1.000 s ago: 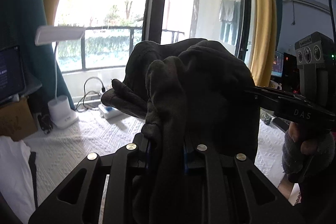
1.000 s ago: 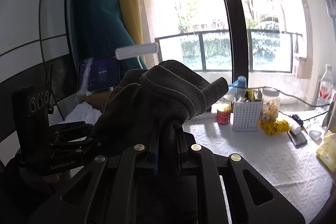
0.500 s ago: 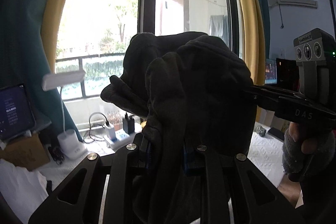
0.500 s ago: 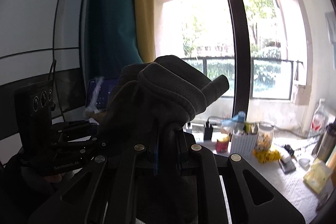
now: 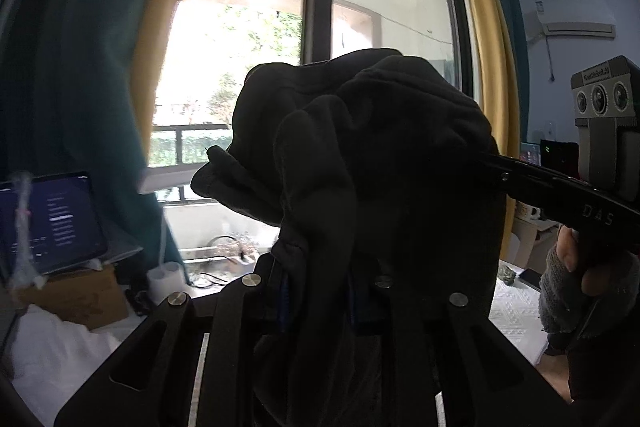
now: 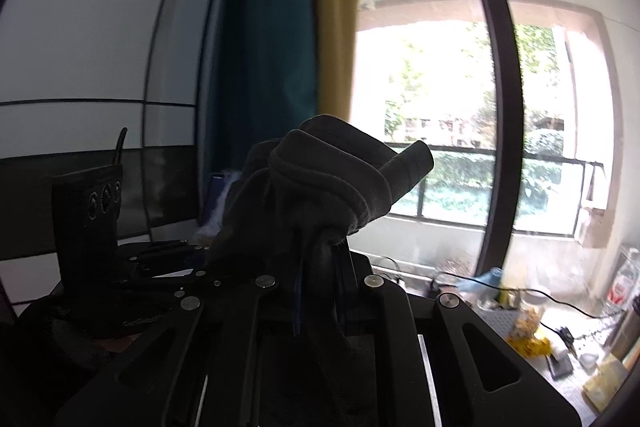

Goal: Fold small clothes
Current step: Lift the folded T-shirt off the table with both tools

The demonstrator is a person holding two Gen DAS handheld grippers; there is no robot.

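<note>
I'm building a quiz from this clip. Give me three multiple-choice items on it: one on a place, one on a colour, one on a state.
1. Where is the dark garment?
A. flat on the table
B. held up before the window
C. in a box

2. What colour is the curtain's inner edge?
A. yellow
B. red
C. white

3. How are the right tool jaws?
A. wide open, empty
B. out of view
C. shut on cloth

Answers:
1 B, it hangs between the left tool and the right tool, against the window glass.
2 A, a yellow band.
3 C, fabric is pinched between them.
</note>
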